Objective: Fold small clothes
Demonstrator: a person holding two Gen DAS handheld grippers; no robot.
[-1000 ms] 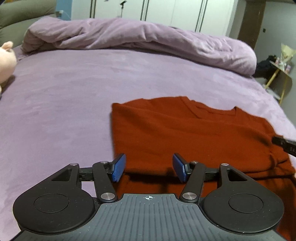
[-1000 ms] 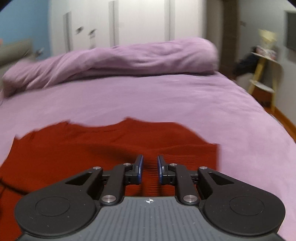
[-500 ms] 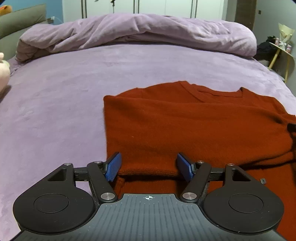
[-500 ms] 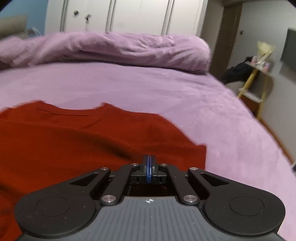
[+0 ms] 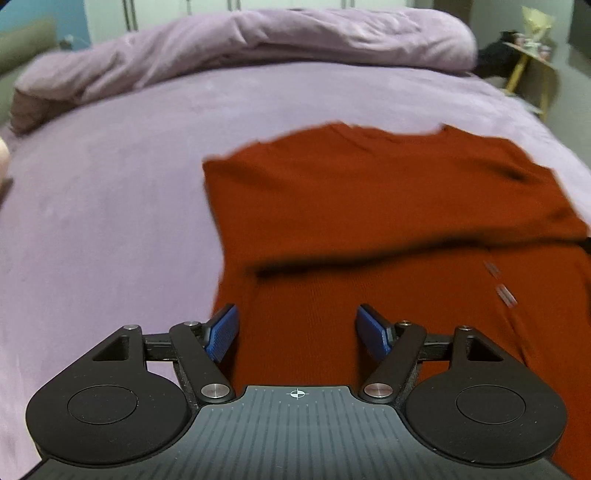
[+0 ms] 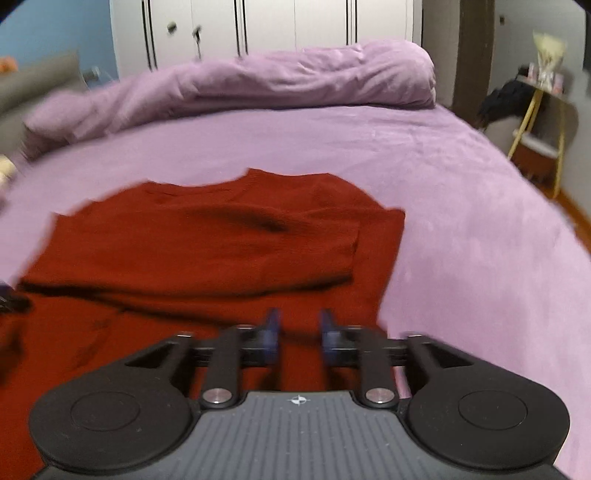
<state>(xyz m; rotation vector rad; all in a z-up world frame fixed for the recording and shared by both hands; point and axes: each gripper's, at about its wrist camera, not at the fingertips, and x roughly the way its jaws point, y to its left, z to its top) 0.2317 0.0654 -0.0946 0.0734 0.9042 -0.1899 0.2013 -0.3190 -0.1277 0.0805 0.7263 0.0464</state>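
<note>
Low in the left wrist view, the left gripper (image 5: 297,328) is opening, its blue pads wide apart above the red sweater (image 5: 369,206) with no cloth pinched. Likewise the right gripper (image 6: 297,332) is opening, released over the sweater's lower part. Beyond, the sweater lies partly folded on the purple bed (image 6: 461,221), a bunched duvet (image 6: 258,81) across the top.

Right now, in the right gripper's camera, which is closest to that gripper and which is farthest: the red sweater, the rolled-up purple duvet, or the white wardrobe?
1. Red sweater: right under the right gripper, whose jaws are opening with nothing between them.
2. Purple duvet: rolled up along the bed's far end.
3. White wardrobe: behind the duvet, against the back wall.
</note>
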